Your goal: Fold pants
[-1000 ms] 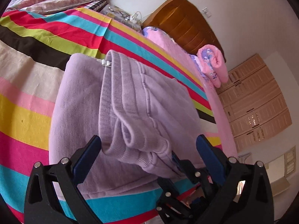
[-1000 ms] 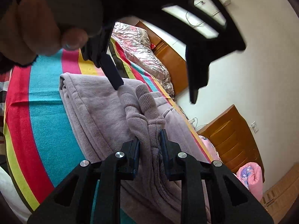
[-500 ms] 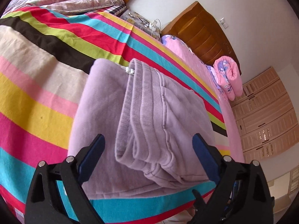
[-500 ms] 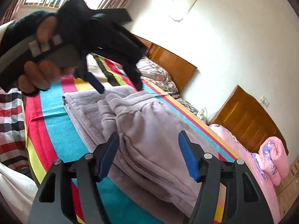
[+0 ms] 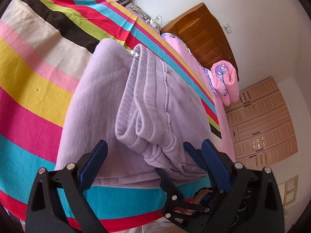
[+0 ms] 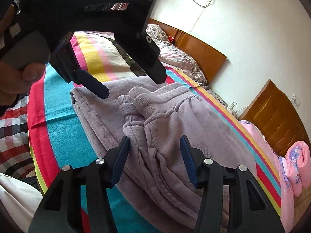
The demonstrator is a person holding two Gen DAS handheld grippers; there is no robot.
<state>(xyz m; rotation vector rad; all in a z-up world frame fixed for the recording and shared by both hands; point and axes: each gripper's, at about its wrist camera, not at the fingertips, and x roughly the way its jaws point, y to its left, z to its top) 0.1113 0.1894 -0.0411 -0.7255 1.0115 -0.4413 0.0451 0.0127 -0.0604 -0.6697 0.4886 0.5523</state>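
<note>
Pants: the lilac pants [image 5: 155, 104] lay folded on the striped blanket [image 5: 38, 81], cuffs stacked on top toward the tongs.
Left tongs: the left gripper [image 5: 153, 155] stood spread wide, the cuffs at 12 o'clock between its pads without touching them; seen from the right wrist it hung at 10 o'clock above the pants [image 6: 175, 136], with nothing in it.
Right tongs: the right gripper [image 6: 153, 157] had its jaws closing, pads either side of a ridge of pants cloth but apart from it (a clear gap at each pad).
Hidden: the near edge of the pants was cut off behind both tools; the hand [image 6: 13, 77] on the left tool showed only in part at 9 o'clock.
Beyond: a rolled pink quilt [image 5: 225, 81] lay at 2 o'clock, well apart.
</note>
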